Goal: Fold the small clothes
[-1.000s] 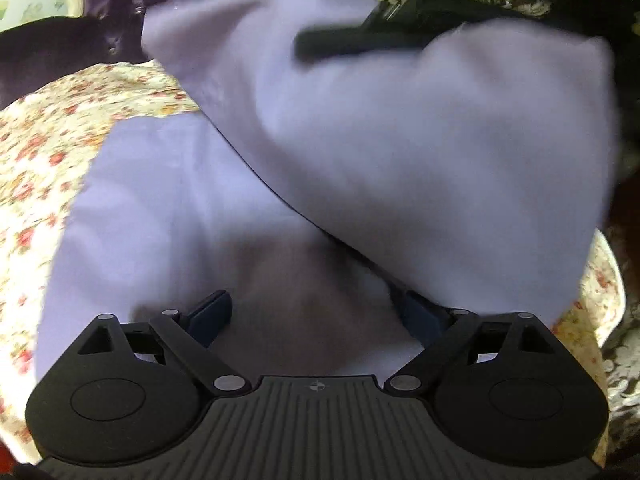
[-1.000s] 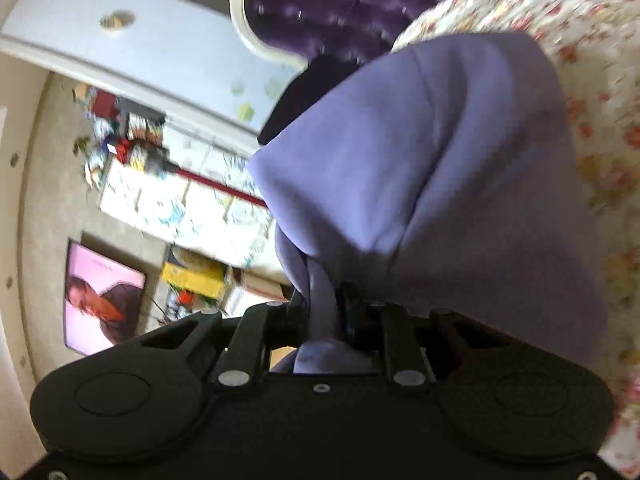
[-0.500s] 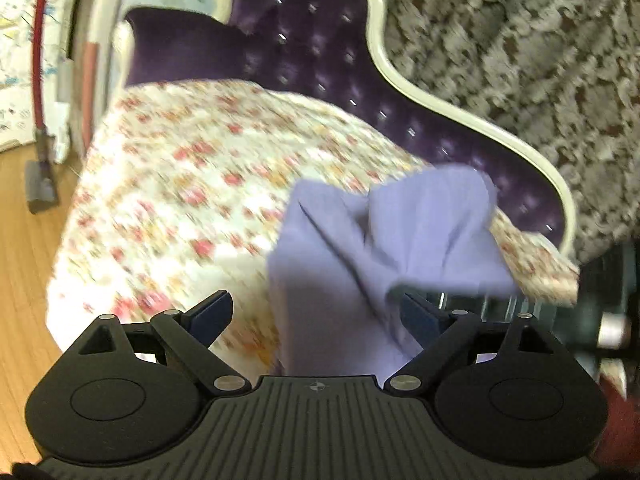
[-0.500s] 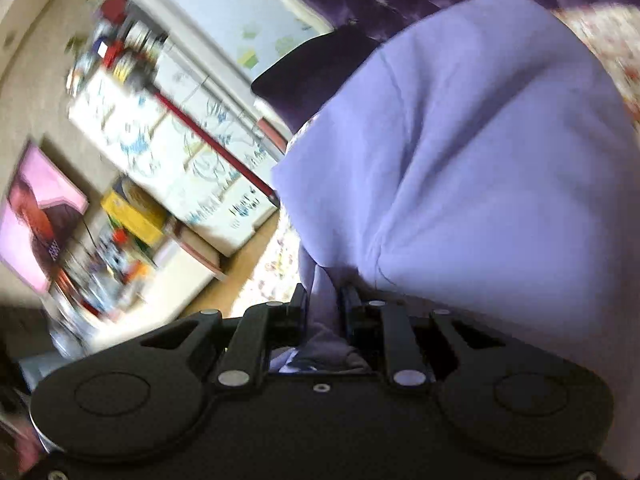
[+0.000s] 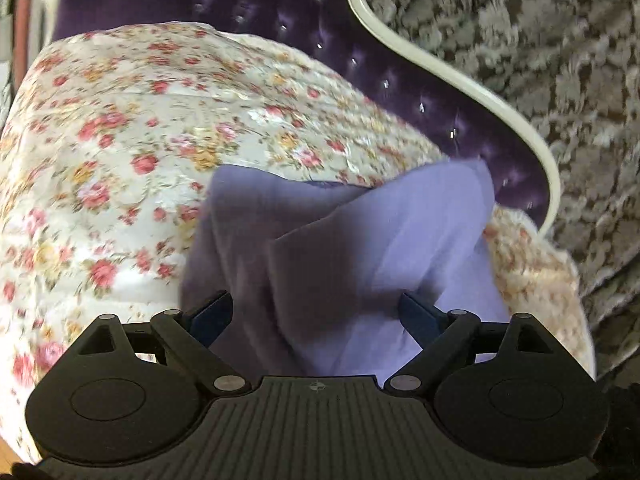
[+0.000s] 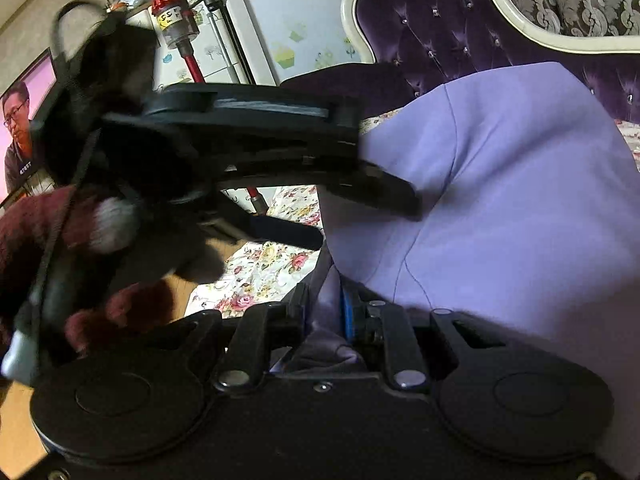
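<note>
A small lavender garment [image 5: 352,248] lies bunched on the floral bedcover [image 5: 120,140]. My left gripper [image 5: 316,312] is open, its blue-padded fingers either side of the cloth's near part, nothing pinched. My right gripper [image 6: 326,308] is shut on a fold of the same lavender garment [image 6: 500,200], which rises in a hump to the right. The left gripper [image 6: 368,208] also shows in the right wrist view, reaching in from the left with its fingers open against the cloth's edge.
A purple tufted headboard with a cream frame [image 5: 460,76] stands behind the bed. Patterned wallpaper [image 5: 540,40] is to the right. In the right wrist view a red stick vacuum [image 6: 180,28] and a screen [image 6: 24,120] stand at the left.
My left gripper has drawn back and now reaches toward the cloth again, still open. The right gripper has kept its hold and swung the garment round so the headboard shows.
</note>
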### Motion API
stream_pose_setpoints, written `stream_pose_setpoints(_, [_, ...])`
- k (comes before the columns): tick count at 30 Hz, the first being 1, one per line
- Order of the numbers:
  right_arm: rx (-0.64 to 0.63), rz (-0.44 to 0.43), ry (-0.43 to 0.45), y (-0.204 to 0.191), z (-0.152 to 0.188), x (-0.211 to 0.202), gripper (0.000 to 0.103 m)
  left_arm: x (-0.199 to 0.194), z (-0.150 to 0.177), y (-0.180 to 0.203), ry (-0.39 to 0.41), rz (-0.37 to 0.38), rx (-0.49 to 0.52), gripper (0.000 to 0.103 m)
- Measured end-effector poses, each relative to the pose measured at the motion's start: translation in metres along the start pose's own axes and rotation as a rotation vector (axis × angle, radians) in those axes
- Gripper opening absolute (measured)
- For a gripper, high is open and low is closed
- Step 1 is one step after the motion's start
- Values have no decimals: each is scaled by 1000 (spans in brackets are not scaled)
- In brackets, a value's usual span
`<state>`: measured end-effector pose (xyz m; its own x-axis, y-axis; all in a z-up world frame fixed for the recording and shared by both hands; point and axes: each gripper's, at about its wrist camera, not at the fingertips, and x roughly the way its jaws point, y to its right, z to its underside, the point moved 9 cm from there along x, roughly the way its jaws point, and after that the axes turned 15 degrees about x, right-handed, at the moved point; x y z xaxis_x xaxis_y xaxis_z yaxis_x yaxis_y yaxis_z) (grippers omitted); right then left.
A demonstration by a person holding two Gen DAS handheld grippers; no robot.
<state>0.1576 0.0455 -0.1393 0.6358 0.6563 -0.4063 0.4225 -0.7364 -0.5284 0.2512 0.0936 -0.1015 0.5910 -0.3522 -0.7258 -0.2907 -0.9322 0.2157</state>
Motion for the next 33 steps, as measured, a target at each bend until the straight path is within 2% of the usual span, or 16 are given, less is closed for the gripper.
stream_pose_setpoints(2, [-7,2,2,-2,1,1,28,5,0,6,-16,-14,36,88])
stream_pose_setpoints(5, [-13,3,5,-3,3,0,28,7,-3,8,-26,-23,61,79])
stream_pose_setpoints(6, [-11,2,5,-3,3,-1,28,8,-2,9,-26,-21,62,73])
stream_pose_setpoints(7, [-11,2,5,-6,1,3,28,8,-3,10,-27,-18,68,63])
stream_pose_setpoints(8, [-13,2,5,-6,1,3,28,8,-4,11,-25,-16,80,56])
stream_pose_setpoints(10, [-16,4,9,-9,2,3,28,7,-7,13,-20,-45,113,35])
stream_pose_setpoints(13, [-7,-1,18,-13,-2,2,28,2,-11,17,-4,-67,152,21])
stream_pose_setpoints(23, [40,-48,54,-28,-20,-12,27,-18,-33,29,38,-94,248,14])
stream_pose_setpoints(29, [39,-69,37,-33,-19,0,27,-23,-43,24,49,-117,280,9])
stream_pose_setpoints(31, [28,-79,22,-36,-15,7,18,-23,-44,20,47,-113,282,9])
stream_pose_setpoints(32, [27,-102,-2,-40,-12,12,7,-23,-44,19,48,-108,285,9])
stream_pose_setpoints(33, [41,-129,-29,-43,-7,18,7,-22,-44,18,43,-102,282,9])
